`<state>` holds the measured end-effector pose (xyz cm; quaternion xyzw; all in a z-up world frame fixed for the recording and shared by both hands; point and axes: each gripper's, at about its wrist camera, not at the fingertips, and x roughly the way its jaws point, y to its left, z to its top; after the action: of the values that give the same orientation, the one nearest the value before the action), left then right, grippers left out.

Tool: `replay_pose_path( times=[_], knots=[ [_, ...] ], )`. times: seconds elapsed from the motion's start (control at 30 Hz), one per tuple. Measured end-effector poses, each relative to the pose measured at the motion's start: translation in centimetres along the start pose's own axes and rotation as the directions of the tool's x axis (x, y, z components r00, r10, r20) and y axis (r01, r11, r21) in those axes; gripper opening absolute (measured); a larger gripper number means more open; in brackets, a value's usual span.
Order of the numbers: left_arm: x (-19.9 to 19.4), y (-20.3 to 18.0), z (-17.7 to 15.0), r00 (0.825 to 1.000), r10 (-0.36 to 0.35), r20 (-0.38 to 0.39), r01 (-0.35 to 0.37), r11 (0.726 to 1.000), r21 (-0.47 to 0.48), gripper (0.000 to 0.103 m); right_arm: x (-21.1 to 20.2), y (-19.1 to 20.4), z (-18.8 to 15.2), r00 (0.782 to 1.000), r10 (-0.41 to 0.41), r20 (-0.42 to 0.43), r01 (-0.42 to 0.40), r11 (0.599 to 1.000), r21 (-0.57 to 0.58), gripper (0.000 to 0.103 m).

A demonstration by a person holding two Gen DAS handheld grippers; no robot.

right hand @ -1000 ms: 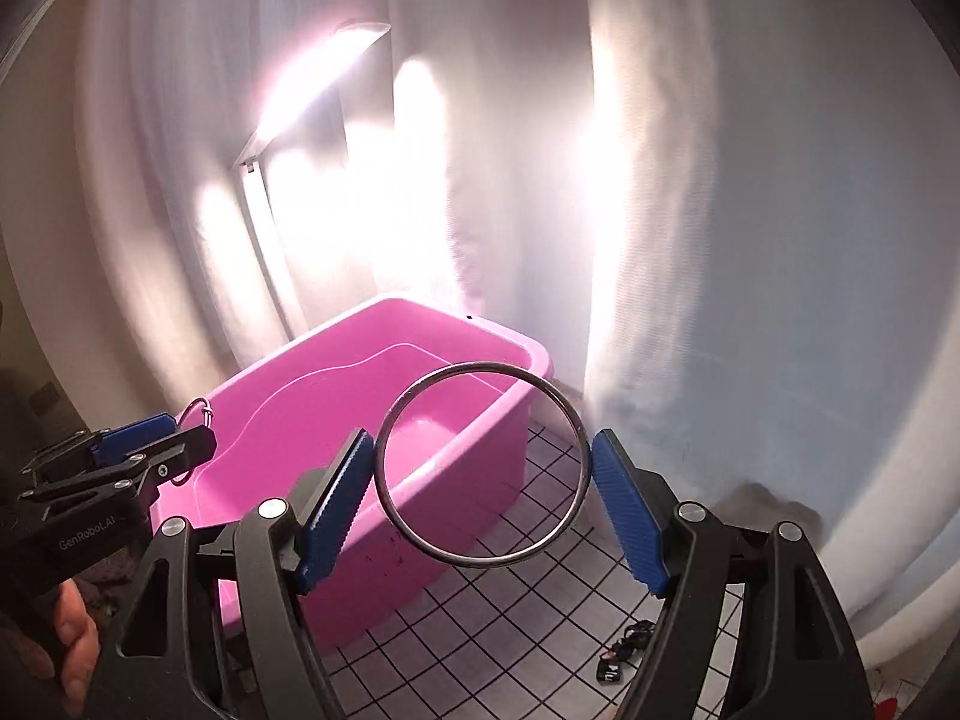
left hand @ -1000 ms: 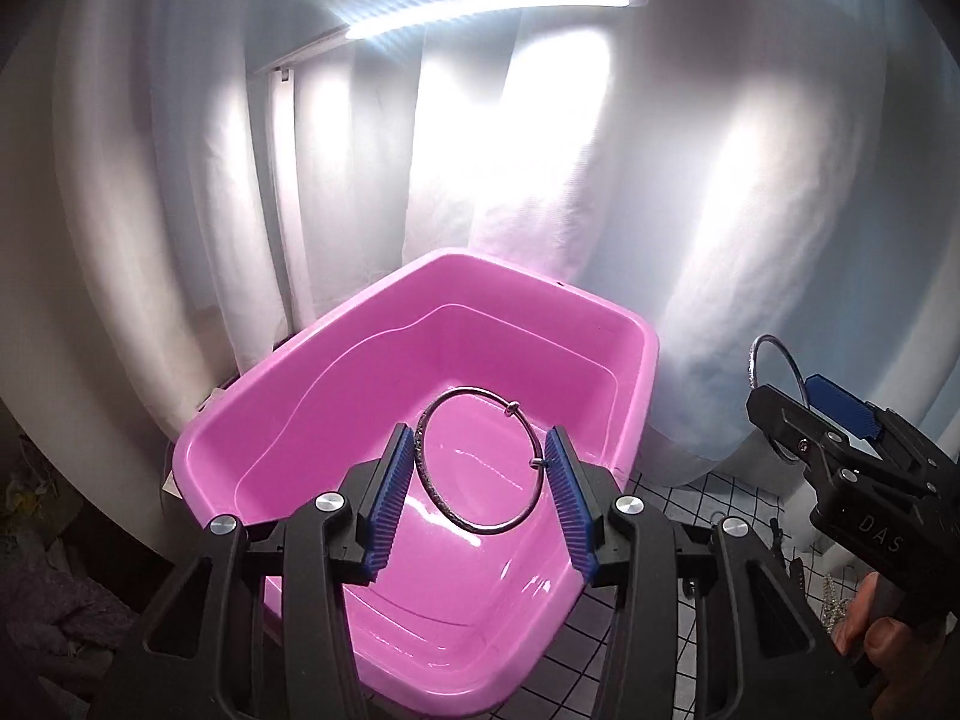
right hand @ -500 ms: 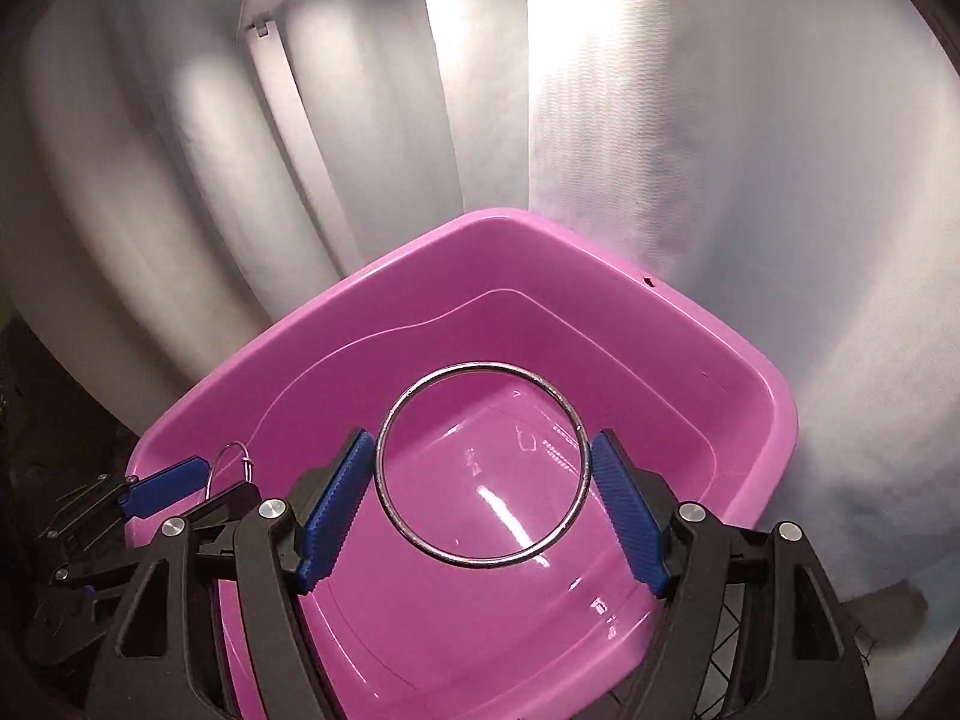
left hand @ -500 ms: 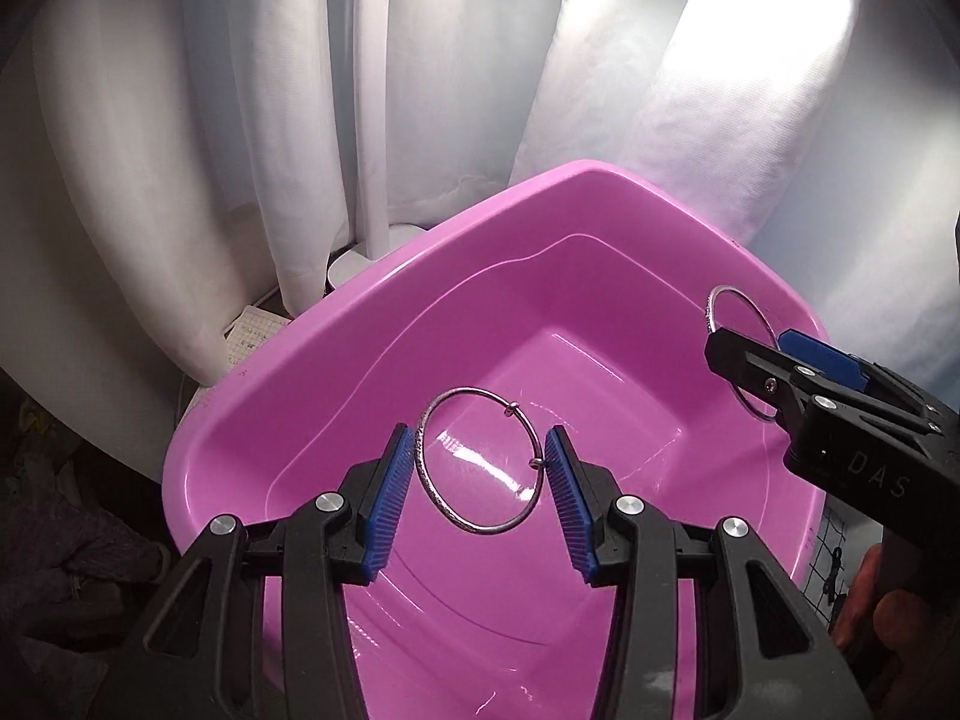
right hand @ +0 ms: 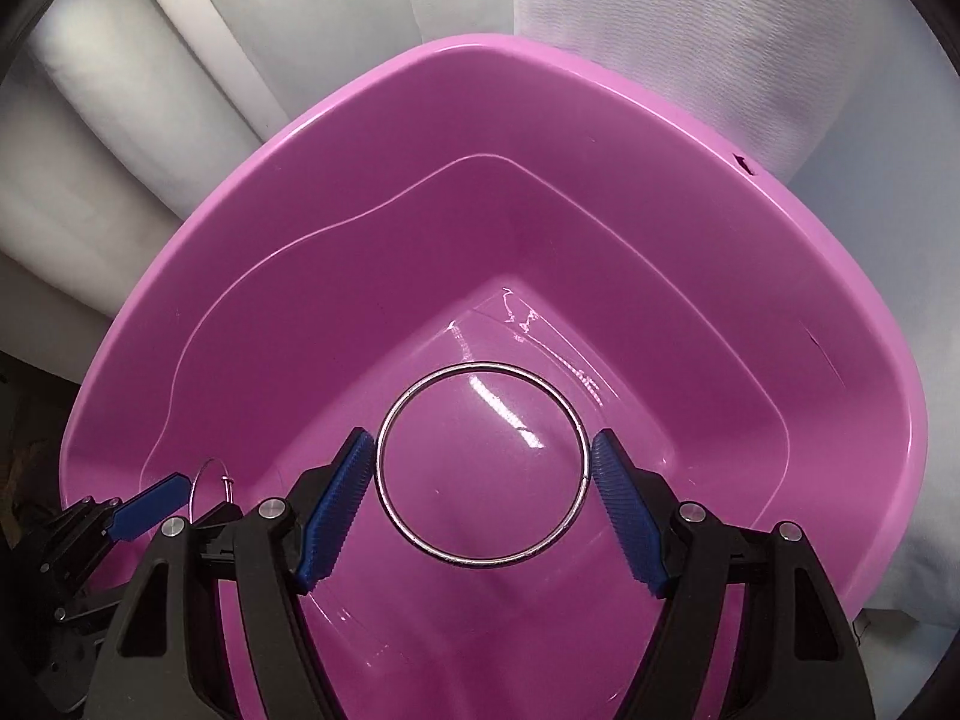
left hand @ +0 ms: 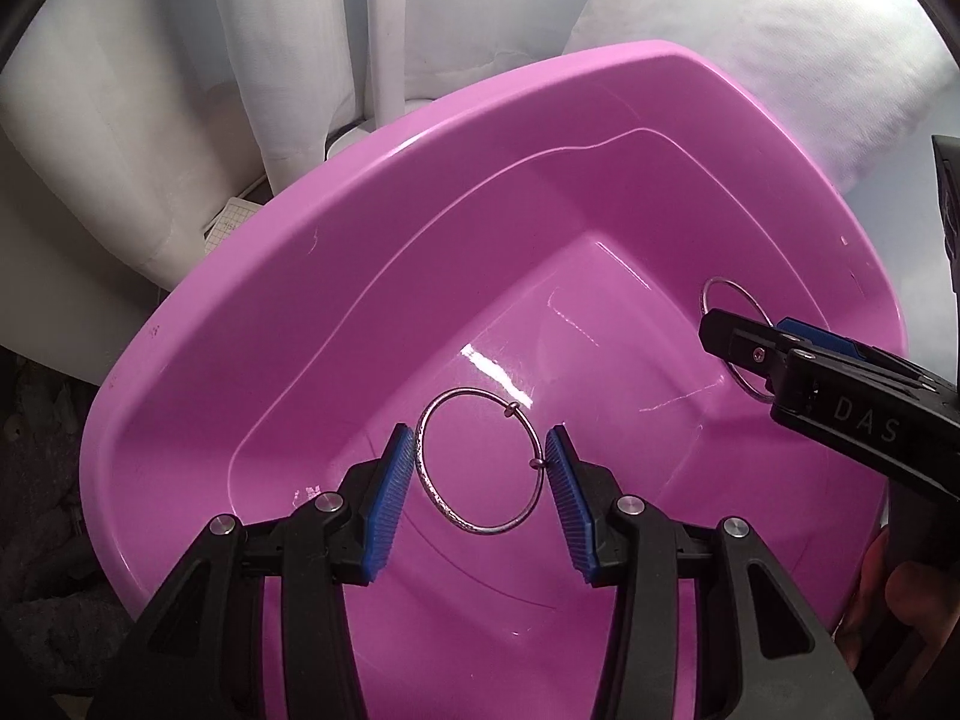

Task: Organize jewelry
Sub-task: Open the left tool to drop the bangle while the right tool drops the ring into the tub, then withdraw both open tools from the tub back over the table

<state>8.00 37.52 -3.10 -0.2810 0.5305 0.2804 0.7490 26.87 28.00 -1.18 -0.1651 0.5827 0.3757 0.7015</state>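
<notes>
A pink plastic tub (left hand: 372,192) fills both views, its inside bare. My left gripper (left hand: 480,480) is shut on a thin silver bangle with small beads (left hand: 429,483), held over the tub's near part. My right gripper (right hand: 483,480) is shut on a larger plain silver bangle (right hand: 414,531), held over the tub's middle. The right gripper also shows in the left wrist view (left hand: 852,414) with its bangle (left hand: 717,288). The left gripper shows at lower left of the right wrist view (right hand: 150,501) with its bangle (right hand: 201,471).
White curtains (left hand: 150,90) hang behind the tub. A white lamp pole (left hand: 384,30) and its base stand behind the tub's rim. The curtains (right hand: 660,30) also back the tub (right hand: 780,222) in the right wrist view. Dark clutter (left hand: 36,420) lies left of the tub.
Both grippers have moved forward and tilted down over the tub, each still holding its bangle. The tub now fills the views; the lit lamp bar and tiled floor have left the frames.
</notes>
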Motion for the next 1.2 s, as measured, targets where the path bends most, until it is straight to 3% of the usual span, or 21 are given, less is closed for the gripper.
replay_pose_path(
  times=[0.4, 0.43, 0.5, 0.57, 1.2],
  knots=[
    [1.5, 0.4, 0.4, 0.998, -0.009, -0.067, 0.007, 1.000, -0.027, 0.046, 0.5, -0.4, 0.1, 0.999, 0.015, -0.043, -0.013, 0.999, 0.044, 0.072],
    [1.5, 0.4, 0.5, 0.998, -0.009, -0.068, 0.007, 1.000, -0.029, 0.046, 1.3, -0.8, 1.4, 0.999, 0.023, -0.046, -0.021, 0.999, 0.049, 0.072],
    [1.3, 0.3, 0.6, 0.998, -0.011, -0.062, 0.009, 0.999, -0.032, 0.066, 1.3, -1.1, 1.3, 0.998, 0.024, -0.055, -0.022, 0.999, 0.050, 0.073],
    [0.8, 0.3, 0.6, 0.999, -0.006, -0.046, 0.004, 0.999, -0.035, 0.077, 1.5, -0.9, 1.6, 0.998, 0.018, -0.059, -0.015, 0.999, 0.047, 0.073],
    [-0.5, 0.5, 0.5, 1.000, 0.015, -0.017, -0.016, 1.000, -0.025, 0.077, 1.9, -0.1, 0.8, 0.999, -0.005, -0.035, 0.006, 0.999, 0.034, 0.073]
  ],
)
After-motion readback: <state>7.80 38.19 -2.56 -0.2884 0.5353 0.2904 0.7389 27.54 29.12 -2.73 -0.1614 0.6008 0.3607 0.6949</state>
